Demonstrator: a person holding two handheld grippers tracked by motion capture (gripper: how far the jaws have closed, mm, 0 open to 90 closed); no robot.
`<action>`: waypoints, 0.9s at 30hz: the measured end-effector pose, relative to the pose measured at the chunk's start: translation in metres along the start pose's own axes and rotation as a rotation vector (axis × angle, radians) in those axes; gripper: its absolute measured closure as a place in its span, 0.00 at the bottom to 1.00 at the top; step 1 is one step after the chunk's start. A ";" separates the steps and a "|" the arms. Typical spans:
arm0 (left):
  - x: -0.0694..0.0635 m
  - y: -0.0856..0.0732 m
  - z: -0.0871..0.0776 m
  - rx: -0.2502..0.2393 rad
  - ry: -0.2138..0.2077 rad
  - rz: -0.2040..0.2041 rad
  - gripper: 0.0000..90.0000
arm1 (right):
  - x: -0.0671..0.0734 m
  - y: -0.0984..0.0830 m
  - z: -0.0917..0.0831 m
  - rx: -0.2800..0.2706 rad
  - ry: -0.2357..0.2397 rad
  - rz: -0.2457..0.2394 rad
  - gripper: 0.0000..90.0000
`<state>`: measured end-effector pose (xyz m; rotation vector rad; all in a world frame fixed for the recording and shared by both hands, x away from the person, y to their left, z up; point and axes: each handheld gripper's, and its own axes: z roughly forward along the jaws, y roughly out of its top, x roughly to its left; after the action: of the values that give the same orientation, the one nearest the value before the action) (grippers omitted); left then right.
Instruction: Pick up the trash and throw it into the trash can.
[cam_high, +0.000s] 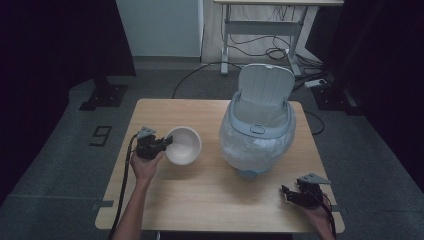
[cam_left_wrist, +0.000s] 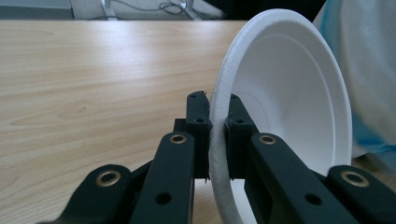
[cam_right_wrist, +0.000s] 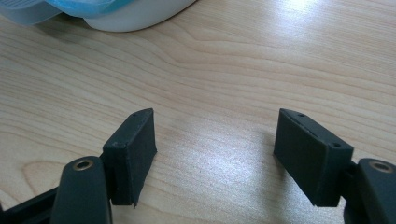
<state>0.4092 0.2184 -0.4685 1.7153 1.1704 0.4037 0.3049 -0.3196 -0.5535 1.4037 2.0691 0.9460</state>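
Observation:
A white foam bowl (cam_high: 183, 145) hangs tilted above the left half of the wooden table (cam_high: 200, 195). My left gripper (cam_high: 165, 144) is shut on its rim, one pad on each side of the thin wall, as the left gripper view shows with the bowl (cam_left_wrist: 289, 93) tipped on edge and my left gripper (cam_left_wrist: 218, 116) pinching it. A pale bin (cam_high: 257, 135) lined with a clear bag, lid up, stands right of the bowl. My right gripper (cam_high: 286, 194) rests open near the table's front right corner; in its own view my right gripper (cam_right_wrist: 215, 140) has bare wood between its jaws.
The bin's base (cam_right_wrist: 116, 11) lies just beyond the right gripper. A desk frame (cam_high: 260, 30) with cables stands on the floor behind the table. A cable (cam_high: 125, 185) trails from the left gripper along the forearm.

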 end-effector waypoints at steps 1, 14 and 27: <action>0.000 0.001 -0.003 -0.008 -0.006 -0.002 0.92 | 0.000 0.000 0.000 0.000 -0.001 0.001 0.32; -0.015 0.019 -0.028 -0.087 -0.068 0.011 0.92 | 0.000 0.000 0.000 0.000 -0.001 0.002 0.32; -0.043 0.044 -0.042 -0.138 -0.107 0.087 0.92 | 0.000 0.000 0.000 0.000 -0.001 0.002 0.32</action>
<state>0.3816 0.2021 -0.4009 1.6508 0.9716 0.4297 0.3046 -0.3197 -0.5535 1.4068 2.0674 0.9462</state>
